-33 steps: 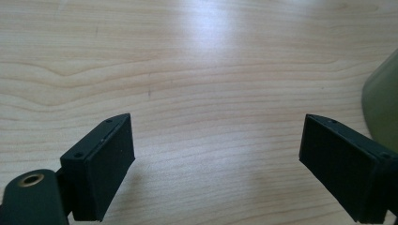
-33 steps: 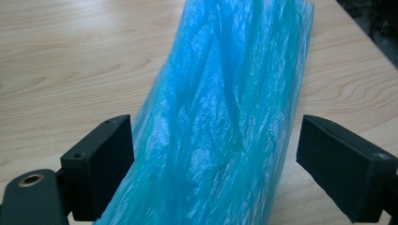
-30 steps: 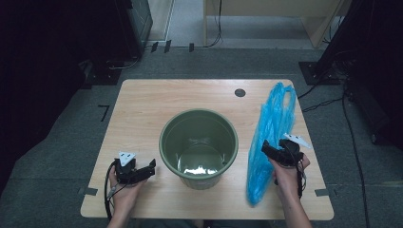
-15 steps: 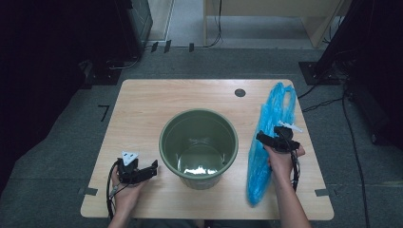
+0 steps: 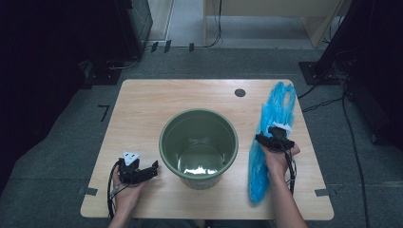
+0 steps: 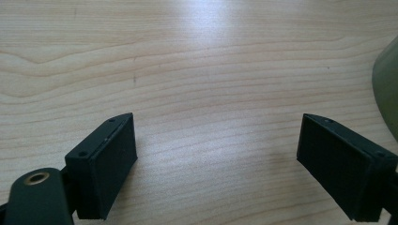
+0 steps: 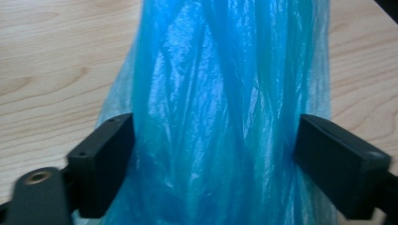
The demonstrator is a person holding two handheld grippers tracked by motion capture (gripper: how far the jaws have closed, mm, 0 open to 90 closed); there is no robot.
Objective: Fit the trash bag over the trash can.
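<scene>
1. Fingers of the right gripper (image 7: 213, 164) have just been closing around the blue plastic bag (image 7: 225, 117), flanking it without a clear squeeze.
2. Bag: one, crinkled, translucent, stretched long on the tabletop (image 5: 142, 109) right of the green bucket (image 5: 166, 142).
3. Left gripper (image 6: 216, 159) fingers gape, empty, left of the single bucket.

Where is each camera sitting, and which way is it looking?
High view: above the table, looking down on the green bucket; both forearms and hands show.
Left gripper view: on the left gripper, facing bare wood between wide fingers.
Right gripper view: on the right gripper, facing the blue bag between its fingers.
Shared: high and right views show the bag.
</scene>
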